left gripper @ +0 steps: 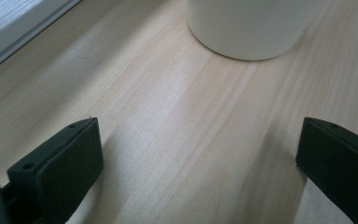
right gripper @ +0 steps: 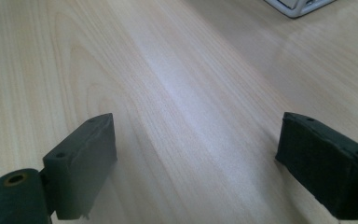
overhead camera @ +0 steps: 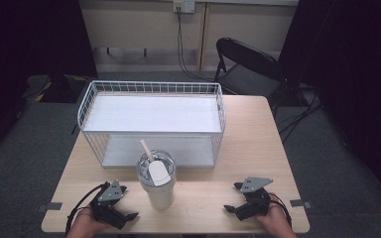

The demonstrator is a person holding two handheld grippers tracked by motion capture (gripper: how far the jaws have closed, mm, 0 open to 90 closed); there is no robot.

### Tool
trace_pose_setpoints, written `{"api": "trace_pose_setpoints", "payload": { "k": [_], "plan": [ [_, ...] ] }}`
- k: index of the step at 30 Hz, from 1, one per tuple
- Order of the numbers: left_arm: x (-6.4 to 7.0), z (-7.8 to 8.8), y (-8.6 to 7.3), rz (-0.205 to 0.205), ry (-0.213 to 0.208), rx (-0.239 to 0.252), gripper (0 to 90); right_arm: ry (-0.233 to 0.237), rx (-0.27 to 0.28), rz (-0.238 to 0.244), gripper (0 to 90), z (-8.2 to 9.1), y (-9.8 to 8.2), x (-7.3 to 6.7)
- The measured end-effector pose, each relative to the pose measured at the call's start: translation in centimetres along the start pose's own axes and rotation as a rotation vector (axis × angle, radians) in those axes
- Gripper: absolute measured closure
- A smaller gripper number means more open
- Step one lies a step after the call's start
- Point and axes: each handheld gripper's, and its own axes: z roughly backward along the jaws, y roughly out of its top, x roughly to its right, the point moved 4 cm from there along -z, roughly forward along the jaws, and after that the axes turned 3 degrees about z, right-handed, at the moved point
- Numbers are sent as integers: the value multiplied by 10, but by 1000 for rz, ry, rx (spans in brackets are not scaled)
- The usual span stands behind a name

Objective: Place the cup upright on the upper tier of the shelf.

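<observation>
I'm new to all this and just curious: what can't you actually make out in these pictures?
- Cup: whether it holds anything; the lid covers it in the high view.
- The same cup in the left gripper view: the picture's top edge cuts off all but its base.
- Wire rack: its lower shelf is mostly hidden under the upper one, and in the right gripper view just a corner shows.

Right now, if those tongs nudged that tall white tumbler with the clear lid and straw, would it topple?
Possibly. The tall white tumbler narrows toward its base, so a push high up may tip it. Its smooth wall looks slippery. Whether it is full cannot be seen, so its weight is uncertain.
</observation>
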Motion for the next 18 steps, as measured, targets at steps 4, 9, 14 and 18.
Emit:
{"api": "trace_pose_setpoints", "payload": {
  "k": [4,9,14,18],
  "plan": [
    [0,0,1,3,4,0,1,-8,0,-5,110,1,-1,0],
    [1,0,1,16,-5,13,21,-10,-1,-8,110,1,-1,-1],
    [7,2,7,-17,-36,16,181,-10,0,-8,110,1,-1,-1],
    [14,3,16,-22,-79,37,175,-10,0,-7,110,1,-1,-1]
  ]
}}
